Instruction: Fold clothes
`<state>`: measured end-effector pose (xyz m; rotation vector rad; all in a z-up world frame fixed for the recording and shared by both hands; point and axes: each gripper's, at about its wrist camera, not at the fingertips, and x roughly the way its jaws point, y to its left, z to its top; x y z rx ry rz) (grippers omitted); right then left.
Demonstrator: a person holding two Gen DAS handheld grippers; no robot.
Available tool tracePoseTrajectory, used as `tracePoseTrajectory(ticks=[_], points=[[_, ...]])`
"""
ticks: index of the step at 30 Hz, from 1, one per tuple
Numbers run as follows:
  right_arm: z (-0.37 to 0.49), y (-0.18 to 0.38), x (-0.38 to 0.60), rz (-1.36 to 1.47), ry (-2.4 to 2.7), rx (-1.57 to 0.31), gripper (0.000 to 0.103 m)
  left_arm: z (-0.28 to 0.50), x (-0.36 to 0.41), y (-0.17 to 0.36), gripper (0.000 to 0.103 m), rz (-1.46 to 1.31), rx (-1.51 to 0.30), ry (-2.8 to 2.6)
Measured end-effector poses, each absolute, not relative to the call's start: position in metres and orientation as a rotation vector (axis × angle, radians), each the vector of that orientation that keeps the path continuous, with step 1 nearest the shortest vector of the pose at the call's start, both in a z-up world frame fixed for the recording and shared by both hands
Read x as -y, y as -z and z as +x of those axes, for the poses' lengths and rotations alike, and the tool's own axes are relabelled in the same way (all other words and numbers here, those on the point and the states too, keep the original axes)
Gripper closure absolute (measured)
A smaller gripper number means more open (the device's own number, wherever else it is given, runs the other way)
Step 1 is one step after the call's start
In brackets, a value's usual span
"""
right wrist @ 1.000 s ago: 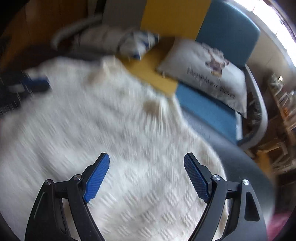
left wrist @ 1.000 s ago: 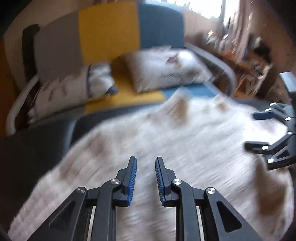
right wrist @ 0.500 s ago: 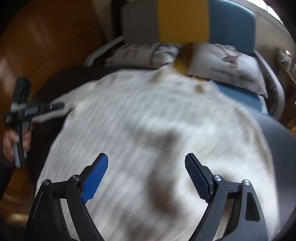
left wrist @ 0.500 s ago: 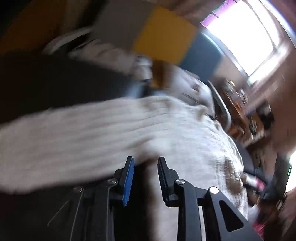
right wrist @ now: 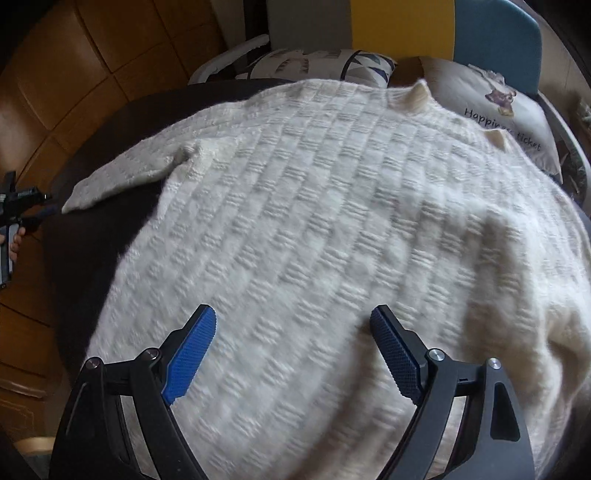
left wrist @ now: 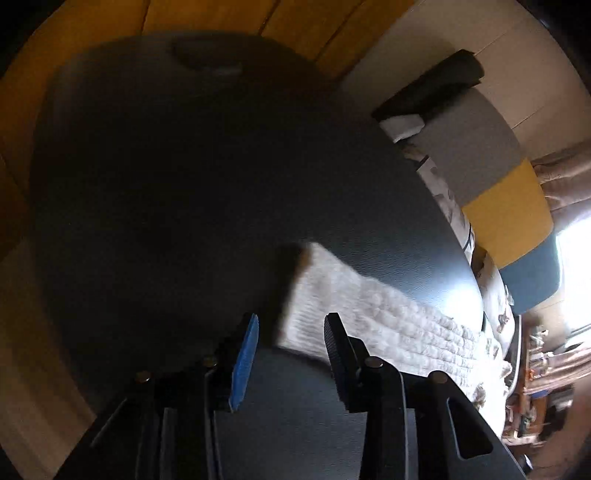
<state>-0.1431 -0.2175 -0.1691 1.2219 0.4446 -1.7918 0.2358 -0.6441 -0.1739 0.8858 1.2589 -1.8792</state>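
A cream knitted sweater (right wrist: 314, 221) lies spread flat on a dark round table (right wrist: 85, 258). Its left sleeve (right wrist: 122, 177) stretches out toward the table's edge. My right gripper (right wrist: 293, 314) hovers open above the sweater's body, with nothing between its blue pads. In the left wrist view the sleeve (left wrist: 369, 314) ends in a cuff that lies right at my left gripper (left wrist: 291, 321). Its jaws are opening and the cuff sits between the fingertips, with a gap beside the blue pad. The right wrist view shows the left gripper (right wrist: 44, 204) at the far left, held by a hand.
Behind the table stands a sofa (right wrist: 402, 26) with grey, yellow and blue panels. Two printed pillows (right wrist: 498, 99) (right wrist: 314, 62) lie on it. Wooden floor (right wrist: 74, 74) surrounds the table. Cluttered shelves (left wrist: 535, 369) stand at the far right.
My left gripper swung off the sweater's body out to the sleeve's cuff, rolling as it went, and its jaws widened. My right gripper shifted across the sweater's body.
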Motion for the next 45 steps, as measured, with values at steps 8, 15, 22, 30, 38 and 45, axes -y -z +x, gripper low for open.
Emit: tracePoseTrajectory(ticks=[8, 15, 22, 30, 38, 45], points=[[-0.137, 0.176, 0.229, 1.219, 1.811, -0.507, 0.001, 0.222, 0.661, 0.185, 0.066, 0.915, -1.231, 1.905], [-0.135, 0.179, 0.222, 1.200, 1.874, -0.420, 0.000, 0.191, 0.656, 0.183, 0.066, 0.993, -1.165, 1.982], [-0.136, 0.179, 0.215, 1.188, 1.885, -0.412, 0.000, 0.195, 0.666, 0.185, 0.068, 0.966, -1.247, 1.996], [-0.141, 0.156, 0.237, 1.166, 1.937, -0.399, 0.000, 0.180, 0.658, 0.179, 0.075, 1.017, -1.111, 2.020], [-0.168, 0.182, 0.264, 1.329, 1.941, -0.582, 0.000, 0.184, 0.656, 0.179, 0.099, 1.053, -0.890, 1.916], [-0.167, 0.183, 0.259, 1.302, 1.956, -0.554, 0.000, 0.207, 0.669, 0.182, 0.098, 1.028, -0.926, 1.898]])
